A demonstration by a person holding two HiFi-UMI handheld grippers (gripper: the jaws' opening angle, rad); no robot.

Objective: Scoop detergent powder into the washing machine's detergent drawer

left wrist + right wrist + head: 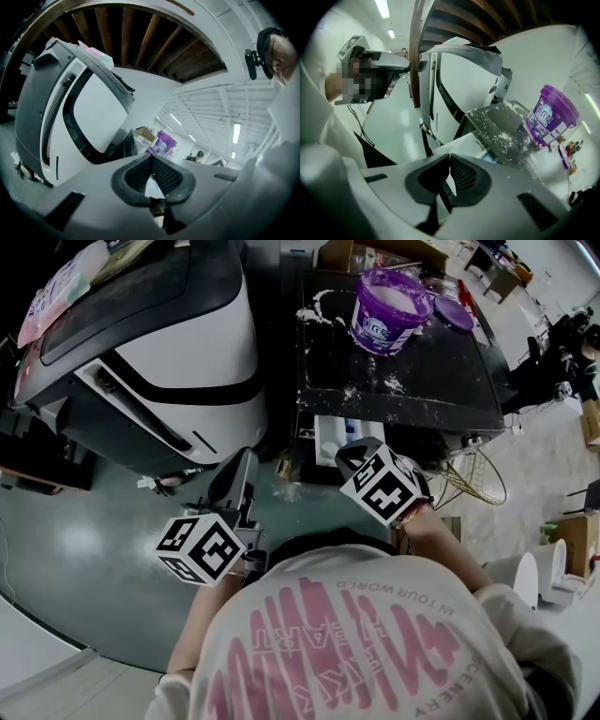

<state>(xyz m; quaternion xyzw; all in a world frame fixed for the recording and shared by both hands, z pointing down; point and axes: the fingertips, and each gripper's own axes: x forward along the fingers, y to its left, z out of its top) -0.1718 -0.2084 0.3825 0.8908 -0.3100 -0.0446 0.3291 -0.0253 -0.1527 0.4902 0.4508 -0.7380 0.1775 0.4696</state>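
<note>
**Head view.** The tub (387, 306) of powder stands open at upper centre on a black top (450, 381) dusted with spilled powder. The drawer (330, 437) is pulled out at that top's lower edge. The right gripper (359, 457) sits just below-right of the drawer and straight below the tub. The left gripper (236, 479) is further lower-left, beside the washer (187, 343). By this view the right is the nearer of the two to drawer and tub.

**Left gripper view.** The jaws are closed tip to tip, with nothing between them. The tub (162, 143) is small and far, just above the tips.

**Right gripper view.** The jaws are closed and no scoop is visible in them. The drawer (461, 140) lies just above the tips. The tub (551, 115) is at upper right, upright, beyond the powdered top.
</note>
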